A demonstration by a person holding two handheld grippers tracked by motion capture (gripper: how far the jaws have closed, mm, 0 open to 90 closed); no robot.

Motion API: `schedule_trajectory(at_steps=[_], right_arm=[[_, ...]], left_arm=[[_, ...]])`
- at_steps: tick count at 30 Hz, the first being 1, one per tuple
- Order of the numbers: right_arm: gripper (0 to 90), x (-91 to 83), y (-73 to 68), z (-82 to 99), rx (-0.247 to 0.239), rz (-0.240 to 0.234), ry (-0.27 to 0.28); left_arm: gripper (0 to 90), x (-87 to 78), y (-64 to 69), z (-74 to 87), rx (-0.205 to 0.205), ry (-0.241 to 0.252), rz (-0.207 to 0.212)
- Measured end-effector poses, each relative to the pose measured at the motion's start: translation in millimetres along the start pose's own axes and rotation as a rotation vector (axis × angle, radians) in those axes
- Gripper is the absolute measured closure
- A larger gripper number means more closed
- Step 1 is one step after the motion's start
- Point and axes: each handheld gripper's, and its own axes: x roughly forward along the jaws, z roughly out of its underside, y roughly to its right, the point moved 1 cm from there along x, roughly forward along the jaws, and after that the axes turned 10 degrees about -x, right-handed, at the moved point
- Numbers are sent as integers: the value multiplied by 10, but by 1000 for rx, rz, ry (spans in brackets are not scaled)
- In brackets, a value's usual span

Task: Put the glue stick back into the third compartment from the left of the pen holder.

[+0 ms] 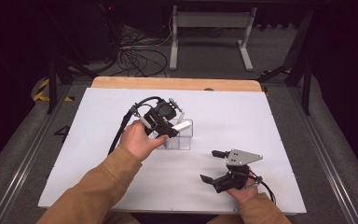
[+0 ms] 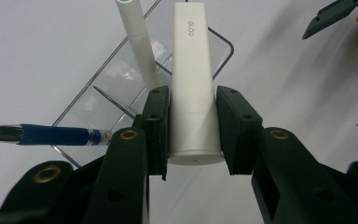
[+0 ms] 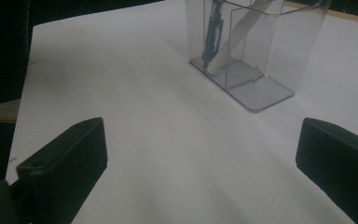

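Note:
My left gripper (image 2: 193, 95) is shut on a white glue stick (image 2: 192, 84), which it holds over a clear divided organiser (image 2: 98, 105). In the high view that gripper (image 1: 168, 125) hovers at the organiser (image 1: 182, 140) with the white stick (image 1: 183, 125) pointing right. A white pen (image 2: 137, 42) and a blue pen (image 2: 56, 135) stand in the organiser. My right gripper (image 1: 209, 165) rests near the table's front right, open, with nothing between its jaws. The right gripper view looks past its wide-spread jaws (image 3: 200, 140) to the organiser (image 3: 265, 60) with the blue pen (image 3: 212, 37) inside.
A white mat (image 1: 98, 154) covers the table, with a wooden edge (image 1: 168, 83) at the back. Cables and a white table frame (image 1: 209, 28) lie on the floor beyond. A jaw of the right gripper (image 2: 331, 16) shows at the left gripper view's top right.

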Motion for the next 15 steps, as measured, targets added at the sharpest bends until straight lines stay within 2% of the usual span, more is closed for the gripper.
schedule_trajectory(at_steps=[8,11,15], right_arm=[[26,3,-3,-1,-3,0,-1],[26,5,-6,-1,-2,-4,-3],[26,7,-5,-1,-7,-5,-1]], left_arm=[[666,24,19,-63,2,-56,11],[666,32,25,-73,-3,-62,1],[666,47,9,-84,-10,-65,9]])
